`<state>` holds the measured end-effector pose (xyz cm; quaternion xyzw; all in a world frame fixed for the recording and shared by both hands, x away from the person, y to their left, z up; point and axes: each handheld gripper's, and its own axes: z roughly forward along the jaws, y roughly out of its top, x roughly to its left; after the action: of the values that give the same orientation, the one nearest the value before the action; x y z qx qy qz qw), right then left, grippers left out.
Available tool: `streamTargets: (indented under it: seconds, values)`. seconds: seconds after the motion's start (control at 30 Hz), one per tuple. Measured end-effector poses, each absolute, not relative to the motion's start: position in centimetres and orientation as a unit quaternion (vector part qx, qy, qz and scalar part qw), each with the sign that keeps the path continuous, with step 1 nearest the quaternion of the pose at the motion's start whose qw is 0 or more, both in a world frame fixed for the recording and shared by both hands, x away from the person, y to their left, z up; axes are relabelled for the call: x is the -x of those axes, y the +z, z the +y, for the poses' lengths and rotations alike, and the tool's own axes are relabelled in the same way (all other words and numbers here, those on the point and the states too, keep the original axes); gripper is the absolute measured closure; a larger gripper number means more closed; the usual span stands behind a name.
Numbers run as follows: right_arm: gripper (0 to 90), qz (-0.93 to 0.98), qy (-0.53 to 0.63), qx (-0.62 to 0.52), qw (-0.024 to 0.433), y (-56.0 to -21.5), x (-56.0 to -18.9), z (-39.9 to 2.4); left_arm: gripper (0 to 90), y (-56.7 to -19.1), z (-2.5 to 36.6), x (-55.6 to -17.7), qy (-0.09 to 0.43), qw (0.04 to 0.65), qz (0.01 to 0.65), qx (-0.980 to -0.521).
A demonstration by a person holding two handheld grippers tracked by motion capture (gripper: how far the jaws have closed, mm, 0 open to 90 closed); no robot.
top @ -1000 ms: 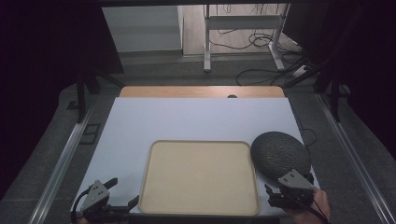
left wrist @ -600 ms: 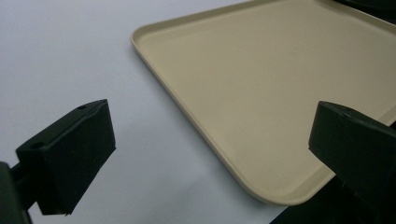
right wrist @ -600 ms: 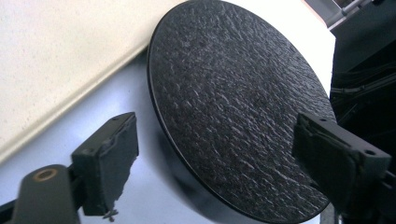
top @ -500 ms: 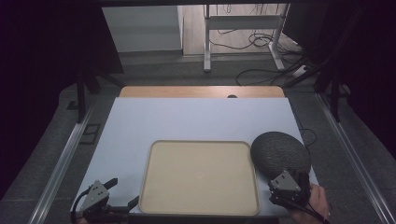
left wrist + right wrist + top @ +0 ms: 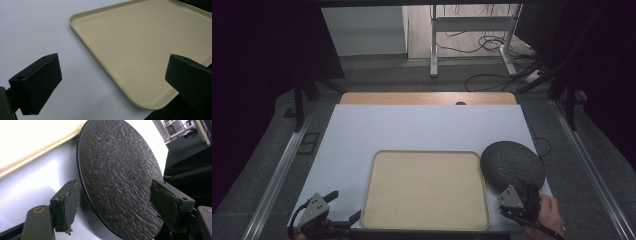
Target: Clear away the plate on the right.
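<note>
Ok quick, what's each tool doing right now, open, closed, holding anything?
Left tool: open, holding nothing, beside the tray.
Right tool: open around the dark round plate's near edge; jaws have just been closing, not yet gripping.

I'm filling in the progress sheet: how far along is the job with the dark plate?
Early. Done: the right gripper has reached the dark round plate, its near edge between the jaws. In hand: those jaws have just been closing, pads not yet pressing. The left gripper waits open at the beige tray corner. Left: grip and lift the plate, probably onto the empty tray.
</note>
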<state>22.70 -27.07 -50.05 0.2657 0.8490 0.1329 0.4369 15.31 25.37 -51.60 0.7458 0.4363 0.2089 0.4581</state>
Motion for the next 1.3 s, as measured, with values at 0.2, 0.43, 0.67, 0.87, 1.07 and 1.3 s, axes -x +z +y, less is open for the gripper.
streamTargets:
  seconds: [0.2,0.43,0.67,0.87,1.07,1.3]
  values:
    - [27.8,0.853,0.114,-0.24,0.449,-50.3,-22.7,-26.6,0.3,-51.6,25.3,-15.3,0.209,0.456,0.435,-0.748]
    - [33.2,0.854,0.093,-0.205,0.469,-50.8,-22.4,-25.8,0.3,-51.6,25.3,-15.3,0.21,0.457,0.434,-0.747]
    - [39.8,0.86,0.059,-0.171,0.477,-51.4,-22.2,-25.5,0.3,-51.6,25.3,-15.3,0.21,0.458,0.433,-0.748]
    - [44.5,0.863,0.029,-0.146,0.482,-52.1,-22.0,-25.0,0.3,-51.6,25.4,-15.2,0.209,0.458,0.433,-0.748]
    - [49.4,0.863,0.014,-0.137,0.487,-52.6,-22.0,-24.7,0.3,-51.6,25.4,-15.2,0.21,0.458,0.434,-0.747]
    - [57.7,0.86,-0.015,-0.124,0.495,-53.3,-22.6,-24.9,0.3,-51.6,25.3,-15.2,0.21,0.458,0.434,-0.747]
